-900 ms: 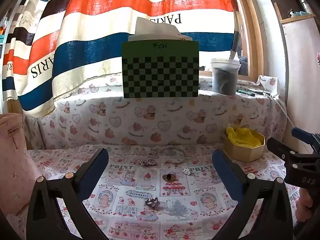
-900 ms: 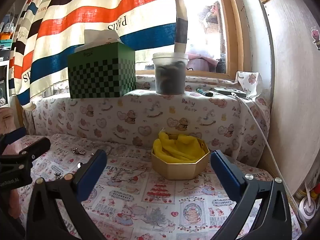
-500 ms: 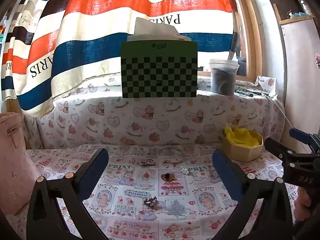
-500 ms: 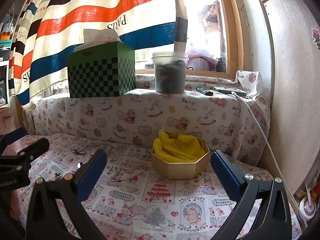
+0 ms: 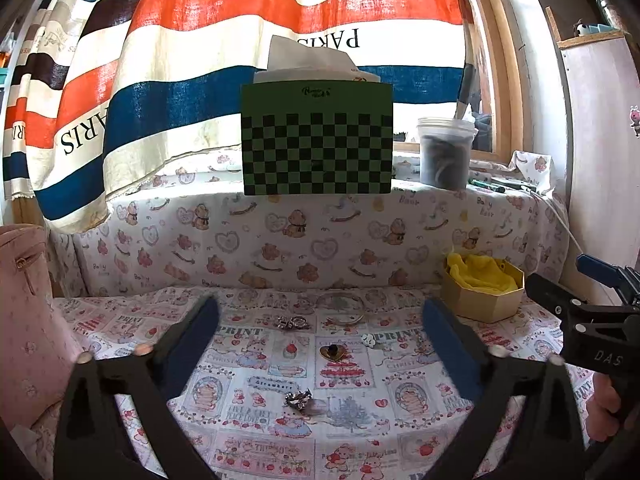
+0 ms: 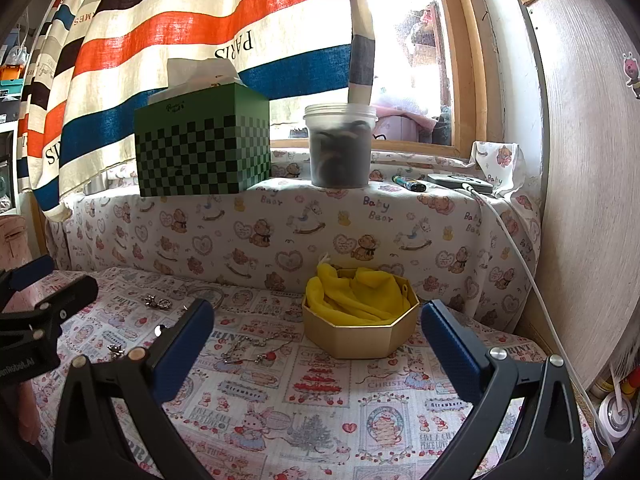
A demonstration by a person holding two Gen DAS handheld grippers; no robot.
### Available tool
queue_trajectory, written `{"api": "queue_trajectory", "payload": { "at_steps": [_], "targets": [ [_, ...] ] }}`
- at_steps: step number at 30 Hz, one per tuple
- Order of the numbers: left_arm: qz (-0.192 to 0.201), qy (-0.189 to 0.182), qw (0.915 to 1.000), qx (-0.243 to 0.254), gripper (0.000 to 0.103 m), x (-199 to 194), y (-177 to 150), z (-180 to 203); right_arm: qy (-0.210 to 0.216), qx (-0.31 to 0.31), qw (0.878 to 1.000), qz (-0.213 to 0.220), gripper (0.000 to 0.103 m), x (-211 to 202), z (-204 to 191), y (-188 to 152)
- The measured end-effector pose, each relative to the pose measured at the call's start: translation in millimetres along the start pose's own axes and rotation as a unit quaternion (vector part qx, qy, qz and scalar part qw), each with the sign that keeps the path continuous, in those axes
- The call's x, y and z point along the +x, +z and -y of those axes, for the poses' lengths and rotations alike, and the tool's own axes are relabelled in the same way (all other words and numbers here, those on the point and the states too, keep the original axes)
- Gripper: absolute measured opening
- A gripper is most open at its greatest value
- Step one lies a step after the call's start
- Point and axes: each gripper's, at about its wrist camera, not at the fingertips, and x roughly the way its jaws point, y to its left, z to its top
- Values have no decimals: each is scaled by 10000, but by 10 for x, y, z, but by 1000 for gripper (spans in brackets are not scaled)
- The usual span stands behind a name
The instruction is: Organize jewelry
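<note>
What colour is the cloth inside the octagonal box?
Yellow cloth in the gold octagonal box, clearest in the right wrist view.

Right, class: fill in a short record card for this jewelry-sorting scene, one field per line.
surface: printed cloth
container: gold octagonal box, yellow cloth inside, no jewelry visible in it
loose jewelry: heart-shaped piece, silver cluster, bangle, chain
left hand-held gripper: open, holding nothing
right hand-held gripper: open, holding nothing
on ledge: green checkered tissue box, plastic tub
</note>
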Motion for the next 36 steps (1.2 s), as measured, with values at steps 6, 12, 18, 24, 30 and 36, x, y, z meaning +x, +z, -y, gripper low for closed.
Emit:
{"api": "queue_trajectory", "payload": {
  "at_steps": [6, 12, 18, 24, 30, 36],
  "targets": [
    [-33, 19, 10000, 70, 103, 19, 10, 33, 0, -1, 10000, 2, 103, 2, 0, -1],
    [-53, 20, 10000, 68, 103, 41, 9, 26, -3, 0, 10000, 6, 103, 6, -2, -1],
    [-64, 10, 10000, 64, 103, 53, -2, 21, -5, 11, 10000, -11, 103, 19, 1, -10],
    [-58, 113, 9999, 57, 103, 47, -8, 11, -9, 3, 10000, -7, 103, 3, -5, -12],
    [-88, 87, 9999, 58, 103, 58, -6, 12, 9, 1, 10000, -30, 103, 21, -1, -17],
    [-124, 82, 9999, 38, 103, 69, -4, 6, 29, 8, 10000, -60, 103, 34, -12, -10]
  ]
}}
